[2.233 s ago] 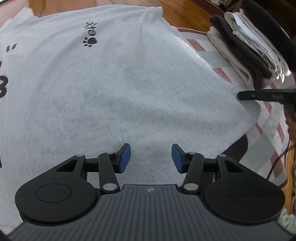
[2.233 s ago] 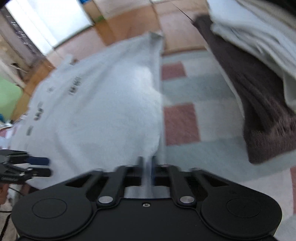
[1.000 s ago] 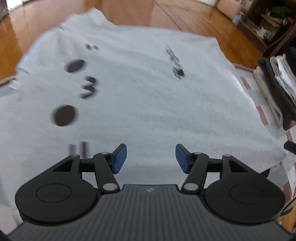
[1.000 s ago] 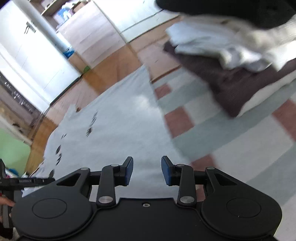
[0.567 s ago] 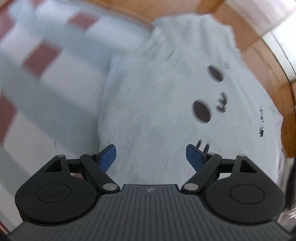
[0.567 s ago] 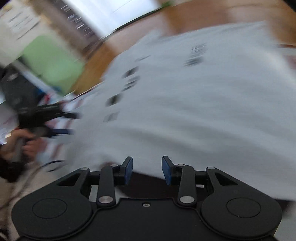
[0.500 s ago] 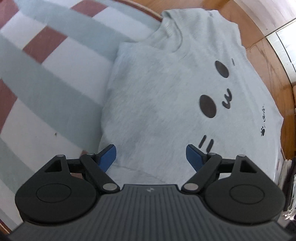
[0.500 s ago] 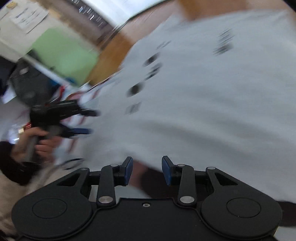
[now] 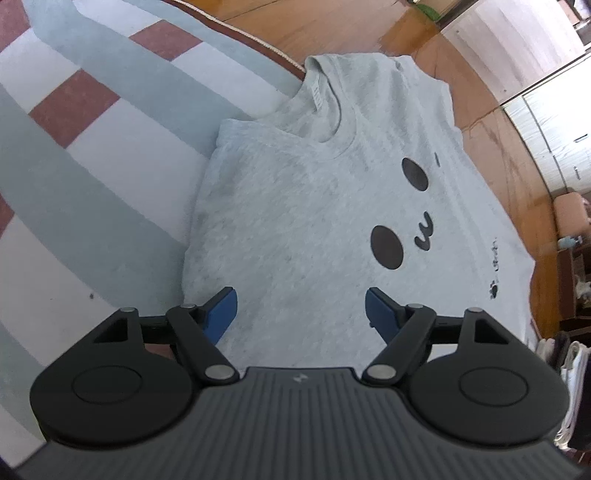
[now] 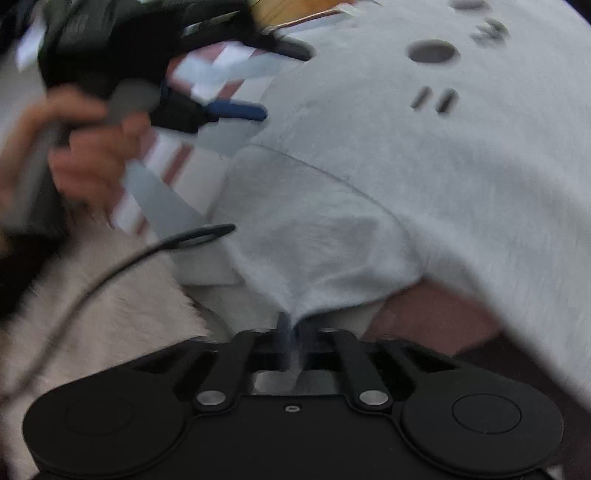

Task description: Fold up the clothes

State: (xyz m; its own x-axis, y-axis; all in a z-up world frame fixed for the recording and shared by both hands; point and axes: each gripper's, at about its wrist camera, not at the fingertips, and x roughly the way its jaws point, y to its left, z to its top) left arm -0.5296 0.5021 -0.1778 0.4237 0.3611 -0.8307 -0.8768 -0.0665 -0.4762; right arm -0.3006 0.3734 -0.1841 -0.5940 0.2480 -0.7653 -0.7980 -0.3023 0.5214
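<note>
I see a pale grey T-shirt (image 9: 314, 221) with a cartoon face spread flat, partly on a striped rug (image 9: 74, 166) and partly on the wood floor (image 9: 351, 33) past the rug's far edge. Its collar points towards that far edge.

My left gripper (image 9: 301, 308) hovers over the shirt near one side edge, its jaws wide but closing, with cloth below them and nothing pinched.

My right gripper (image 10: 291, 332) is clamped tight on the tip of a short sleeve (image 10: 314, 251) at the shirt's near edge; the view is blurred. The person's hand (image 10: 77, 147) carrying the other tool shows at the left.

I judge the risks to be these: the thin pinch on the sleeve could slip if I pull fast, or drag the whole shirt and wrinkle it. A black cable (image 10: 129, 258) lying just beside the sleeve could snag.
</note>
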